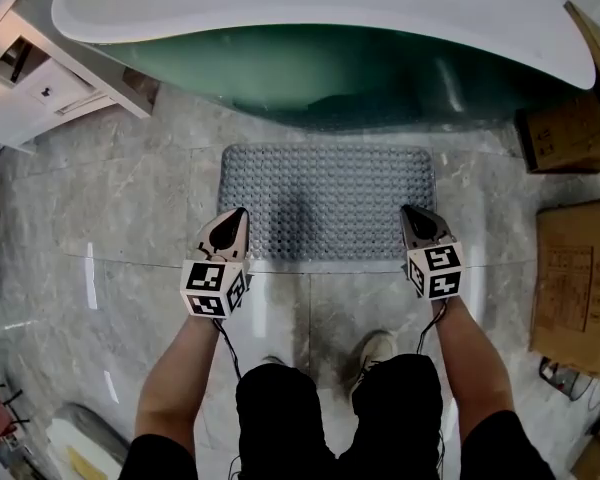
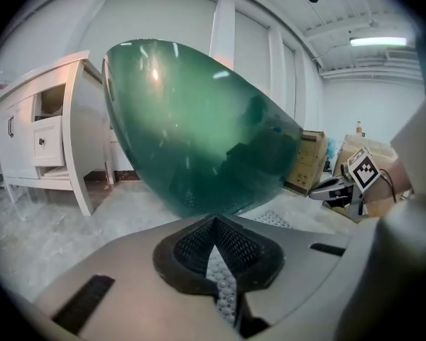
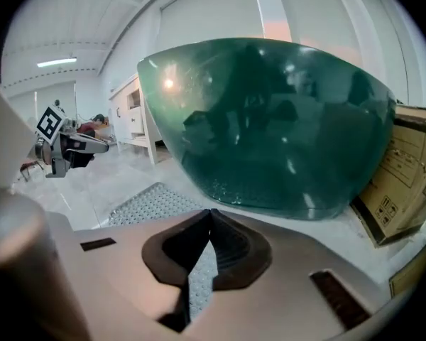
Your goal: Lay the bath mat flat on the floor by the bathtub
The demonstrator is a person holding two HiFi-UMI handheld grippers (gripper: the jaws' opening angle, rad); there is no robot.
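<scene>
The grey, bumpy bath mat (image 1: 325, 203) lies spread on the marble floor just in front of the green bathtub (image 1: 330, 68). My left gripper (image 1: 232, 218) is shut on the mat's near left corner. My right gripper (image 1: 412, 215) is shut on the near right corner. In the left gripper view a strip of mat (image 2: 224, 283) shows pinched between the closed jaws of the left gripper (image 2: 214, 219), with the tub (image 2: 199, 126) ahead. The right gripper view shows the same: mat (image 3: 153, 203) runs left from the right gripper (image 3: 211, 213), below the tub (image 3: 270, 126).
A white cabinet (image 1: 40, 78) stands at the left of the tub. Cardboard boxes (image 1: 575, 278) line the right side, and another box (image 1: 570, 133) sits by the tub's end. The person's shoes (image 1: 375, 353) stand just behind the mat.
</scene>
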